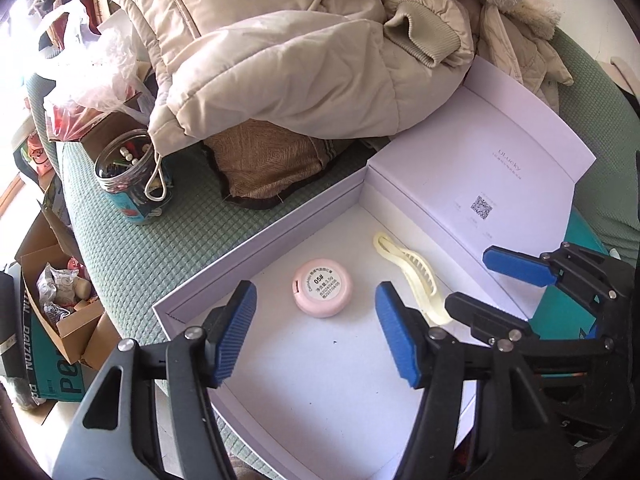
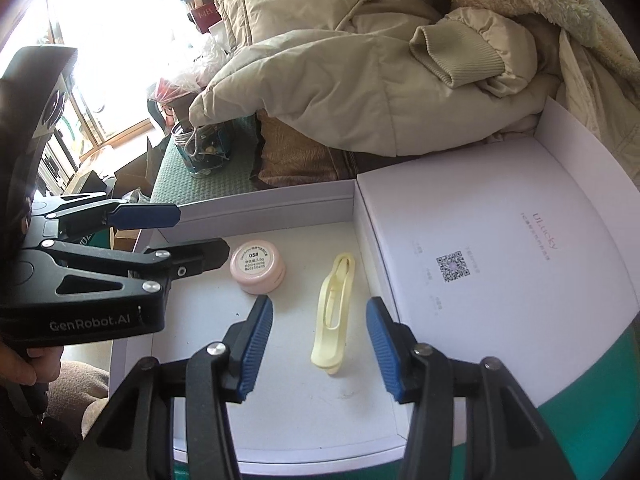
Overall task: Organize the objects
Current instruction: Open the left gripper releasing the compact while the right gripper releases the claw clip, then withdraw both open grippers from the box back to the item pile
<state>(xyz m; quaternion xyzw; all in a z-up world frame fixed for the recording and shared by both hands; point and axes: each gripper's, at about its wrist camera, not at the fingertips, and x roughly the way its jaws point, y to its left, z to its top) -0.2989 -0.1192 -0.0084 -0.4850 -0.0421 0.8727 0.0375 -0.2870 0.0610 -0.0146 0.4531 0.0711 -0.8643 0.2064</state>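
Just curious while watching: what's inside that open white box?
Two things lie on the white box floor: a round pink case and a pale yellow hair clip. The near corner is hidden behind the grippers.

The white box [image 1: 280,220] looks like smooth, matt card. The pink round case [image 1: 322,287] is smooth plastic with a paper label. The yellow hair clip [image 2: 334,316] is shiny plastic. The beige jacket [image 1: 280,60] is soft, puffy cloth with a ribbed cuff. The green cover [image 1: 168,248] is bumpy cloth. The jar [image 1: 128,172] is clear plastic
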